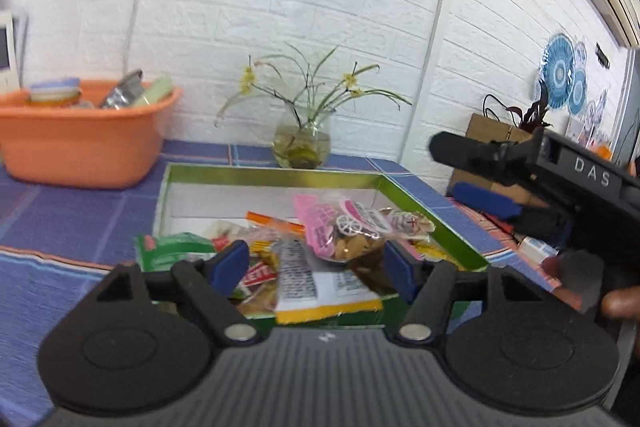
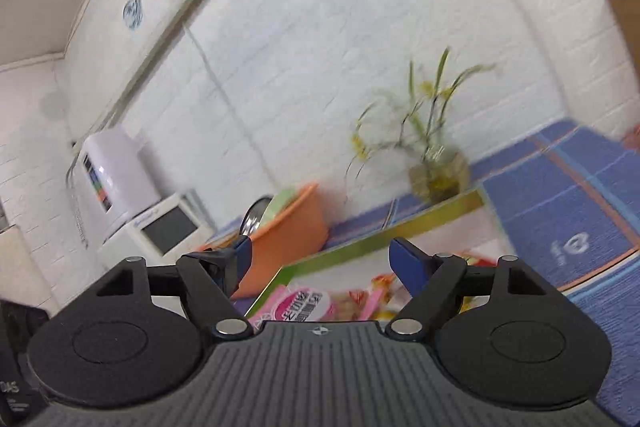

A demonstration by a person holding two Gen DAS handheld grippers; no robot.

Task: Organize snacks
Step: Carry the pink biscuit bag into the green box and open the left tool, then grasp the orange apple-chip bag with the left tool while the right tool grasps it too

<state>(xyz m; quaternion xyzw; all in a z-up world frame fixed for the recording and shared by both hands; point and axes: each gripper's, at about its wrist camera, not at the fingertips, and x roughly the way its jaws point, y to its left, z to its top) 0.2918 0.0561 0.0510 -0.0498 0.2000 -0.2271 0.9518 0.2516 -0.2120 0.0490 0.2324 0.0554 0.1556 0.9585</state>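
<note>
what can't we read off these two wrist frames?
- Snack box, left wrist: near wall and lower packets hidden behind the left gripper.
- Snack packets, right wrist: mostly covered by the right gripper; print blurred.
- Orange basin, left wrist: contents blurred, left side cut off.
- Vase, right wrist: motion-blurred.

Blue tablecloth-covered table (image 1: 72, 219), orange basin (image 1: 80, 147), green box (image 1: 432, 203), glass vase (image 1: 302, 145)

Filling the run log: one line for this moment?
left gripper: open, empty | right gripper: open, empty | snacks: in box
</note>
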